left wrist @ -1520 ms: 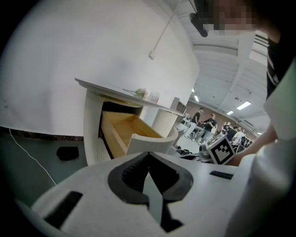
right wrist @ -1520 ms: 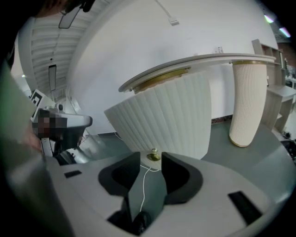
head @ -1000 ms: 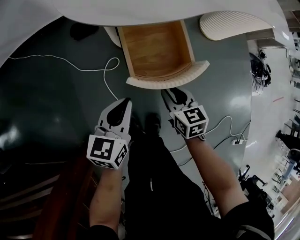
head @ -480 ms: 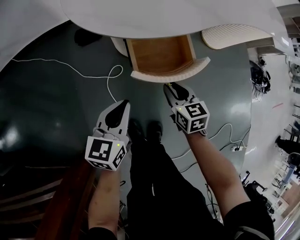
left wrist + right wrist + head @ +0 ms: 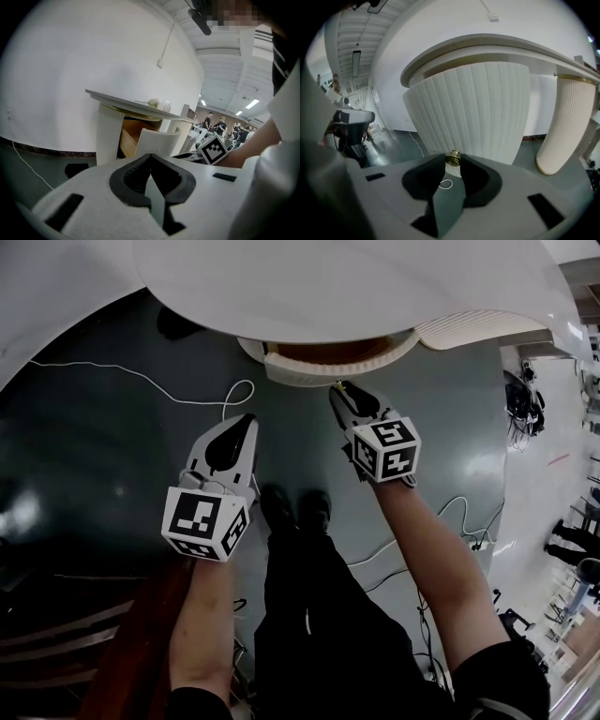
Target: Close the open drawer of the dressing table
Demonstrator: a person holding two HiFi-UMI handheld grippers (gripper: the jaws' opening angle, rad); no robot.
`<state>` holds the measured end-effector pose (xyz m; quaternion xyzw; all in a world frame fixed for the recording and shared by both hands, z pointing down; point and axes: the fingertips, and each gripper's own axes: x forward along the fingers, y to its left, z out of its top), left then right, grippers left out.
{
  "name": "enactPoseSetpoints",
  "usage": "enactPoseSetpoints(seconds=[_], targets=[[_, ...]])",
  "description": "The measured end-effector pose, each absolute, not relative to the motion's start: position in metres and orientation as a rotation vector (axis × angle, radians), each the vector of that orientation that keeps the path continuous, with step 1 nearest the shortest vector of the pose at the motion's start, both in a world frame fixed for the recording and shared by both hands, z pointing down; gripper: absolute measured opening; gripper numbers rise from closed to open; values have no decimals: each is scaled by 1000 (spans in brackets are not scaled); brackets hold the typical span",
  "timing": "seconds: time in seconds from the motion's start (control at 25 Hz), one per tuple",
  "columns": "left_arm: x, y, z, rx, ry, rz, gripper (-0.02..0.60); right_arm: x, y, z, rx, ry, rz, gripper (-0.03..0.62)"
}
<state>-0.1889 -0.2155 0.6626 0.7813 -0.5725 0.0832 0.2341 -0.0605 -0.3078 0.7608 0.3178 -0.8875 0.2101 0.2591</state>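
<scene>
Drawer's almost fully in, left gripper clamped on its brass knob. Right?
Wrong gripper. The right gripper is the one clamped on the brass knob, as the right gripper view shows. The left gripper is shut on nothing, clear of the drawer, which is almost fully in.

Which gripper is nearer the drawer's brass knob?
Right. The right gripper grips the brass knob; the left gripper hangs back, left of the drawer front, touching nothing.

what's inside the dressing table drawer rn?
Only a thin strip of bare brown wood shows inside the ribbed white drawer; the white tabletop covers the rest. No contents visible in that strip.
</scene>
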Motion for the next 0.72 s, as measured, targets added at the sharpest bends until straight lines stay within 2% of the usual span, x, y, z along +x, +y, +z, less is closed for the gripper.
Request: enactPoseSetpoints(seconds=[0.72], targets=[[-213, -238, 660, 2181, -1505, 296, 0, -106, -385, 755, 944, -2435, 561, 106]])
